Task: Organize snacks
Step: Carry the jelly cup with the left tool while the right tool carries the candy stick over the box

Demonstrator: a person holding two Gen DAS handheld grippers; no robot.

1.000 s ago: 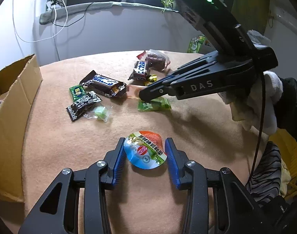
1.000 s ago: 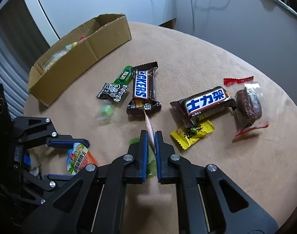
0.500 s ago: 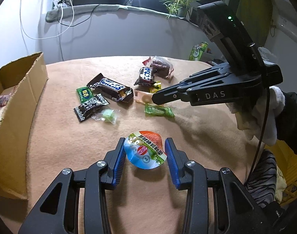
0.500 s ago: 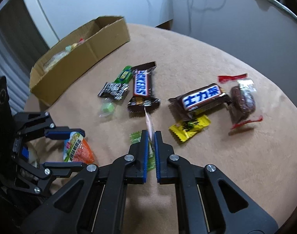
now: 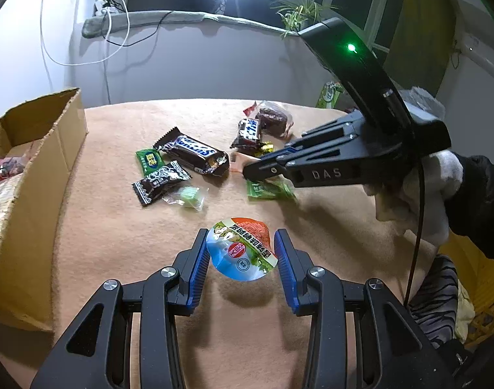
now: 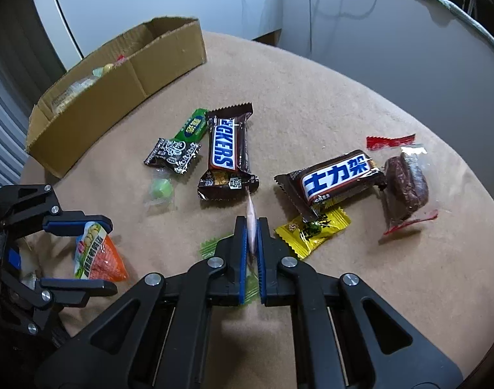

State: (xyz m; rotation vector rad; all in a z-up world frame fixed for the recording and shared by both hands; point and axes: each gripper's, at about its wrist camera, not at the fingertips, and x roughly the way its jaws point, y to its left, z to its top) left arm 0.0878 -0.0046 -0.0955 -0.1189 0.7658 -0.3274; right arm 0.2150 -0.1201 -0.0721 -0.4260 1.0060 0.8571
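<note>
My left gripper [image 5: 242,238] is shut on a jelly cup [image 5: 240,253] with a blue, green and orange lid, held just above the tan tablecloth [image 5: 123,233]. The right wrist view shows the same cup [image 6: 96,256] at lower left. My right gripper [image 6: 251,221] is shut on a thin pink-white packet [image 6: 249,204] that sticks out past its pads. Seen from the left wrist, the right gripper [image 5: 248,172] hangs over a green wrapper [image 5: 268,189]. A cardboard box [image 6: 117,97] with snacks inside stands at the table's left.
Loose on the cloth lie a Snickers bar [image 6: 229,149], a second bar with Chinese print [image 6: 334,178], a yellow candy [image 6: 311,230], a brown cake in clear wrap [image 6: 405,184] and several small candies [image 6: 175,155]. A white-gloved hand [image 5: 435,191] holds the right gripper.
Both grips are unchanged. The left wrist view has tipped up a little, so more of the window shows. The right gripper's tip has shifted slightly.
</note>
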